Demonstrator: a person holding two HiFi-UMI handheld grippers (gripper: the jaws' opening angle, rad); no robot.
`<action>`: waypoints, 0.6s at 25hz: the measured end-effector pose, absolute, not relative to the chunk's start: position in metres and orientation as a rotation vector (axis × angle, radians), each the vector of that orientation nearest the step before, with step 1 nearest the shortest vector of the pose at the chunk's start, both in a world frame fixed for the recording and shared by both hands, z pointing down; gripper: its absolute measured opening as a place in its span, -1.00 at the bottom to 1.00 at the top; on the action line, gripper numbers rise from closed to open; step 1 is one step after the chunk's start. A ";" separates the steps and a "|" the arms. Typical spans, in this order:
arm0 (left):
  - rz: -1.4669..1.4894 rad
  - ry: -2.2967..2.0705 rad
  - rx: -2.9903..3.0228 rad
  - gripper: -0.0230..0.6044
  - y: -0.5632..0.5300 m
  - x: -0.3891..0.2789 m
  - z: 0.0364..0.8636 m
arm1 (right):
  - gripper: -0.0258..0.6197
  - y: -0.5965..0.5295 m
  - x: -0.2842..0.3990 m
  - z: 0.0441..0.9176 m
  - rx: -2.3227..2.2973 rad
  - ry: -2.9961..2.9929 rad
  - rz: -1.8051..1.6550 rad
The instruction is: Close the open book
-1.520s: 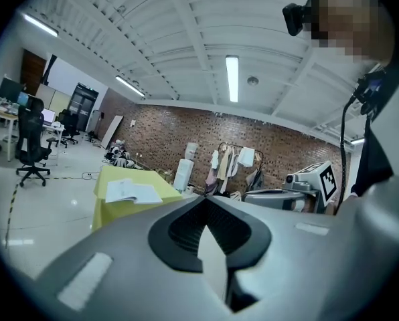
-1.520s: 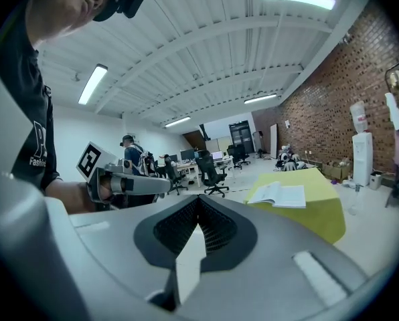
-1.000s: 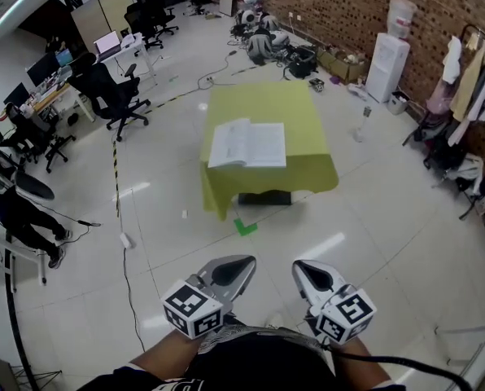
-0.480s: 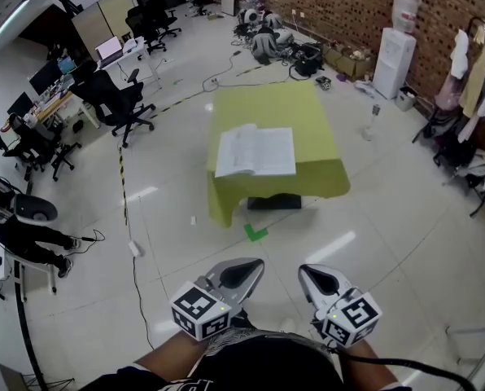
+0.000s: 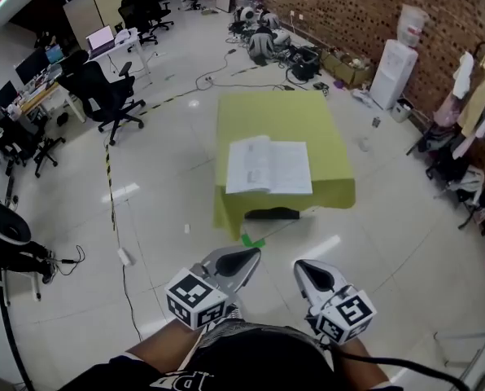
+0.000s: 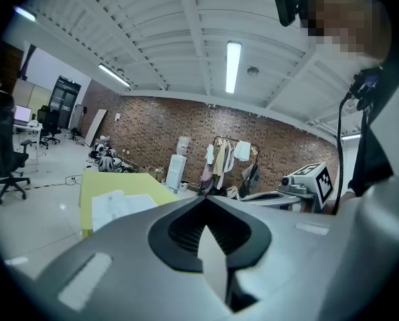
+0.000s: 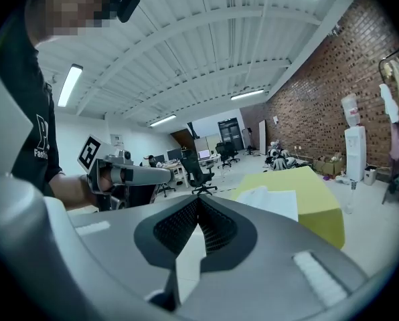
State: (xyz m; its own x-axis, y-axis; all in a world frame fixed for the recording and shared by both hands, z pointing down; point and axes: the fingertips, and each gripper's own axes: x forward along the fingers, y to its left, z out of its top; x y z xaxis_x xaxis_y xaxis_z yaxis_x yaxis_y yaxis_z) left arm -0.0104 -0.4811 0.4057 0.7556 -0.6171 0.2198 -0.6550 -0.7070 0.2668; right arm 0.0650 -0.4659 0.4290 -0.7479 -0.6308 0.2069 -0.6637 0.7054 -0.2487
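Observation:
The open book (image 5: 268, 166) lies flat, white pages up, near the front edge of a small table under a yellow-green cloth (image 5: 279, 112) in the head view. Both grippers hang over the floor well short of the table, side by side. My left gripper (image 5: 246, 257) is shut with nothing in it, and my right gripper (image 5: 306, 269) is shut and empty too. In the left gripper view the book (image 6: 119, 204) shows far beyond the closed jaws (image 6: 205, 199). The right gripper view has the book (image 7: 270, 200) on the table (image 7: 320, 209) ahead of its closed tips (image 7: 198, 199).
A black box (image 5: 271, 213) sits under the table, with a green tape mark (image 5: 253, 240) on the tiles before it. Office chairs (image 5: 104, 96) and desks stand left. A water dispenser (image 5: 395, 63), a clothes rack (image 5: 474, 88) and floor clutter (image 5: 267, 43) line the brick wall.
The table and book have grown larger and nearer in the head view as both grippers were carried forward across the floor. Both stay shut and side by side.

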 end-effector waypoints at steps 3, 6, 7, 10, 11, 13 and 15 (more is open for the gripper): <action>0.142 -0.993 2.619 -0.90 -0.501 -0.052 0.408 | -0.90 -0.482 0.025 0.427 1.051 -2.788 0.448; 0.130 -1.000 2.614 -0.90 -0.516 -0.088 0.414 | -0.90 -0.497 -0.011 0.426 1.042 -2.782 0.407; 0.133 -0.999 2.610 -0.91 -0.520 -0.099 0.418 | -0.90 -0.502 -0.021 0.426 1.041 -2.783 0.396; 0.145 -1.002 2.589 -0.90 -0.533 -0.127 0.426 | -0.90 -0.510 -0.053 0.426 0.996 -2.776 0.373; 0.141 -1.003 2.583 -0.91 -0.536 -0.135 0.426 | -0.90 -0.511 -0.061 0.427 0.973 -2.768 0.362; 0.127 -1.010 2.580 -0.90 -0.542 -0.146 0.425 | -0.90 -0.514 -0.072 0.427 0.946 -2.752 0.337; 0.122 -1.027 2.581 -0.91 -0.554 -0.155 0.425 | -0.90 -0.524 -0.079 0.428 0.942 -2.745 0.333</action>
